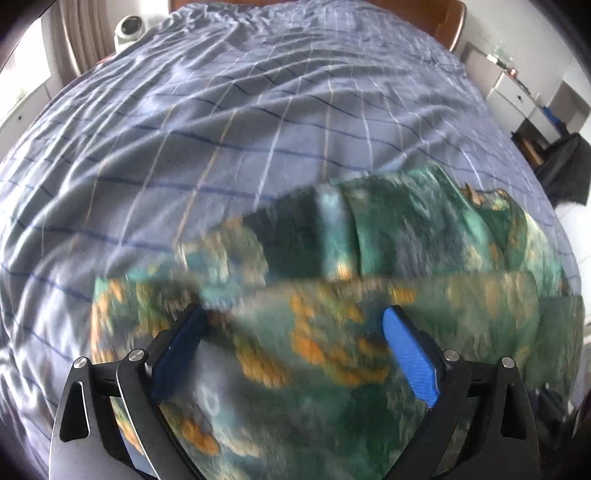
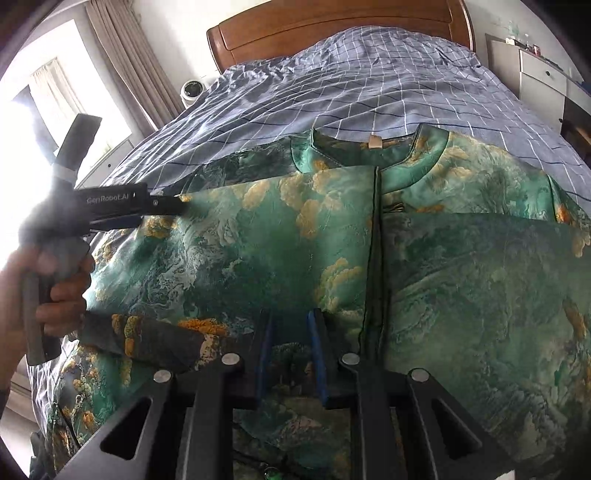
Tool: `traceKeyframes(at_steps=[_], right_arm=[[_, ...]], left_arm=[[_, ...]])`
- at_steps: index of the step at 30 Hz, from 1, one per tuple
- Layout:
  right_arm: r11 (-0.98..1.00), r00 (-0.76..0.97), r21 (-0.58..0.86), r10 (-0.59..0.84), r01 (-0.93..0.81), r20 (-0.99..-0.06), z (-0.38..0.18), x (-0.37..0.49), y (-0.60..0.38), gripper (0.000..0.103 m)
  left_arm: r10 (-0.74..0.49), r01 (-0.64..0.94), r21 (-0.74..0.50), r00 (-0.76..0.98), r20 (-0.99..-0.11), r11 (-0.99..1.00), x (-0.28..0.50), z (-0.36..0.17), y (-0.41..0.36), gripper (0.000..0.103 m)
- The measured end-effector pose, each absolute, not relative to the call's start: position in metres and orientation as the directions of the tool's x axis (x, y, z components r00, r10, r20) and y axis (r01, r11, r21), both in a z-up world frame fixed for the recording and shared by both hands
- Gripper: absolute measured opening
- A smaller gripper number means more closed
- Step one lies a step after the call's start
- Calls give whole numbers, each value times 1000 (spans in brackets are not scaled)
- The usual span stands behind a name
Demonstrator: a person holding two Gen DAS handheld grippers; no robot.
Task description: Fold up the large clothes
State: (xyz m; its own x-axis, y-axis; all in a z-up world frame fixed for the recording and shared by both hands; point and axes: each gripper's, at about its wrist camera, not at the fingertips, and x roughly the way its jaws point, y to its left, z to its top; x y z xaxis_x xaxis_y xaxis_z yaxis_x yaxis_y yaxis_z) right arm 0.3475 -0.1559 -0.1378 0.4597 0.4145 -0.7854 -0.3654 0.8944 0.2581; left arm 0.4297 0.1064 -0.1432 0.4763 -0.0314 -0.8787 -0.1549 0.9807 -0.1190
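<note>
A large green garment (image 2: pixel 258 236) with orange cloud patterns lies spread on the bed, collar (image 2: pixel 373 147) toward the headboard, front panels folded inward. In the left wrist view the garment (image 1: pixel 369 240) is blurred. My left gripper (image 1: pixel 295 325) is open above the cloth, its blue pads (image 1: pixel 410 354) wide apart with nothing between them. It also shows from the side in the right wrist view (image 2: pixel 177 203), at the garment's left edge. My right gripper (image 2: pixel 291 332) hovers low over the garment's lower middle, its blue pads (image 2: pixel 317 354) a narrow gap apart, gripping nothing.
The bed has a blue checked cover (image 2: pixel 351 74) and a wooden headboard (image 2: pixel 332 26). A white round device (image 2: pixel 192 90) sits left of the bed near curtains (image 2: pixel 122 62). White drawers (image 2: pixel 543 77) stand at the right. A dark bag (image 1: pixel 565 166) lies beside the bed.
</note>
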Motion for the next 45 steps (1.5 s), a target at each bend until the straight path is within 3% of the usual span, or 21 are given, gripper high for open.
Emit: traceKeyframes(at_steps=[8,15,20,22,32,45], right_arm=[[901,463,228,391,-369,-795,-136,347,-152,18],[915,481,164,339,-368,-809,-114,328,-150,22],[918,519,168,346,-358,-781,-79,290,-168,57],[921,544,138,331,-365,-771,-67,267,-175,61],[922,599,83,313,-379,-737,-39,167,-197,69],[917,595,108,335,-383,-730,-41,81,-197,69]], left_arm=[[-11,-14,-21,519,-855,1000,344,-143,87,97],[-44,48,-23,515,-856,999,275,-125,84,97],[-108,79,-77,542,-834,994,207,-112,80,97],[-111,80,-79,558,-822,994,183,-108,77,97],[-84,93,-35,602,-794,995,110,-94,57,97],[-76,134,11,626,-776,991,71,-88,39,97]])
